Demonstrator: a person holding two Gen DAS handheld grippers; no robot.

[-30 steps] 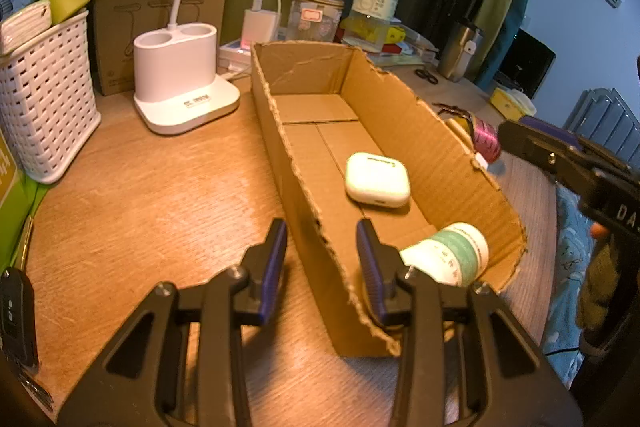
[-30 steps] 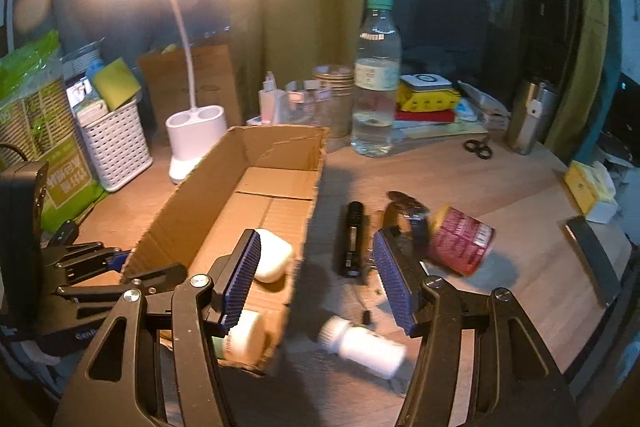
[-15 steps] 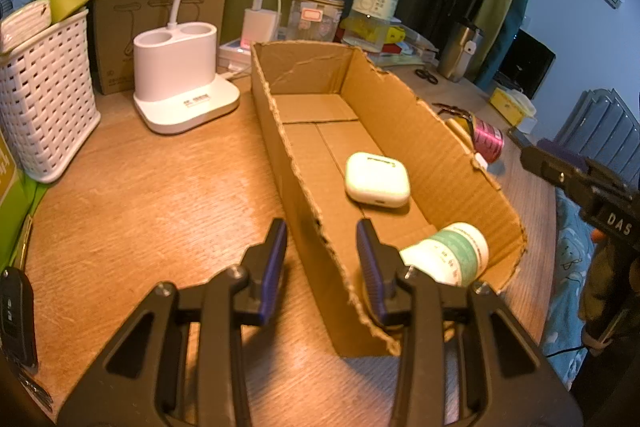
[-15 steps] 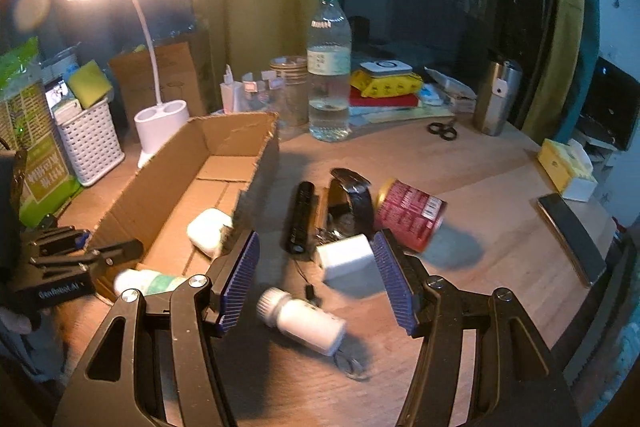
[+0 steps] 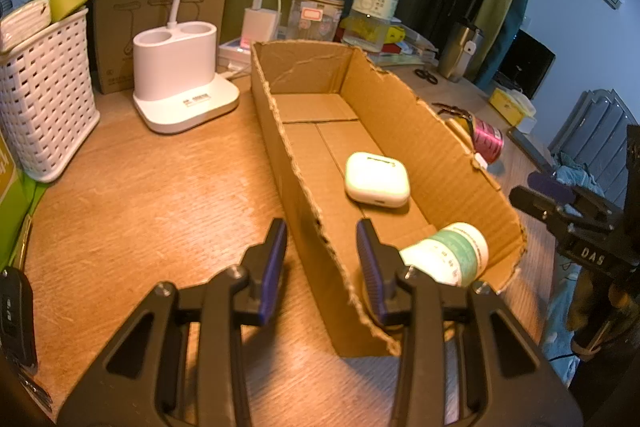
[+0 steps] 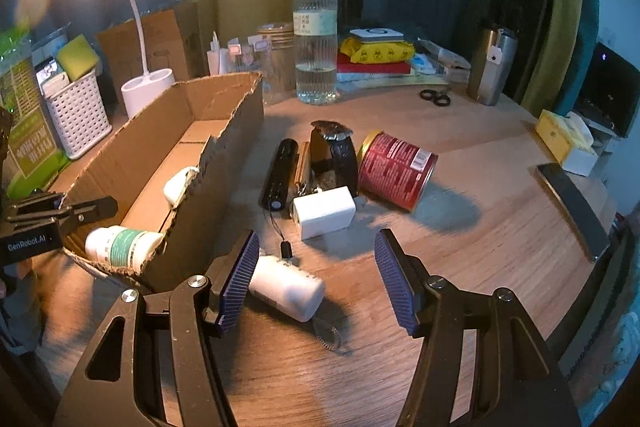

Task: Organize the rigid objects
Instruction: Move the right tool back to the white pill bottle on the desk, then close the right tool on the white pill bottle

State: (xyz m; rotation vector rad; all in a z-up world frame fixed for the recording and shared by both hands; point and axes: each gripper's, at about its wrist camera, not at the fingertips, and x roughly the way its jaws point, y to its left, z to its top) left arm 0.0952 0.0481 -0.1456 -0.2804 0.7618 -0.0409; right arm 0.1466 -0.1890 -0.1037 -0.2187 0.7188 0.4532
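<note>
The cardboard box holds a white earbud case and a green-labelled bottle lying at its near end. My left gripper straddles the box's near left wall, jaws drawn in on it. Over the table to the right of the box, my right gripper hangs open and empty. A white bottle lies just below its left finger. Beyond it lie a white charger, a black flashlight, a watch and a red can.
A white lamp base and a white basket stand left of the box. A water bottle, scissors and a steel tumbler sit at the back. A black slab lies near the right edge.
My right gripper has swung from over the box's near end to the right and lower, over the loose items on the table. The left gripper and the box have not moved.
</note>
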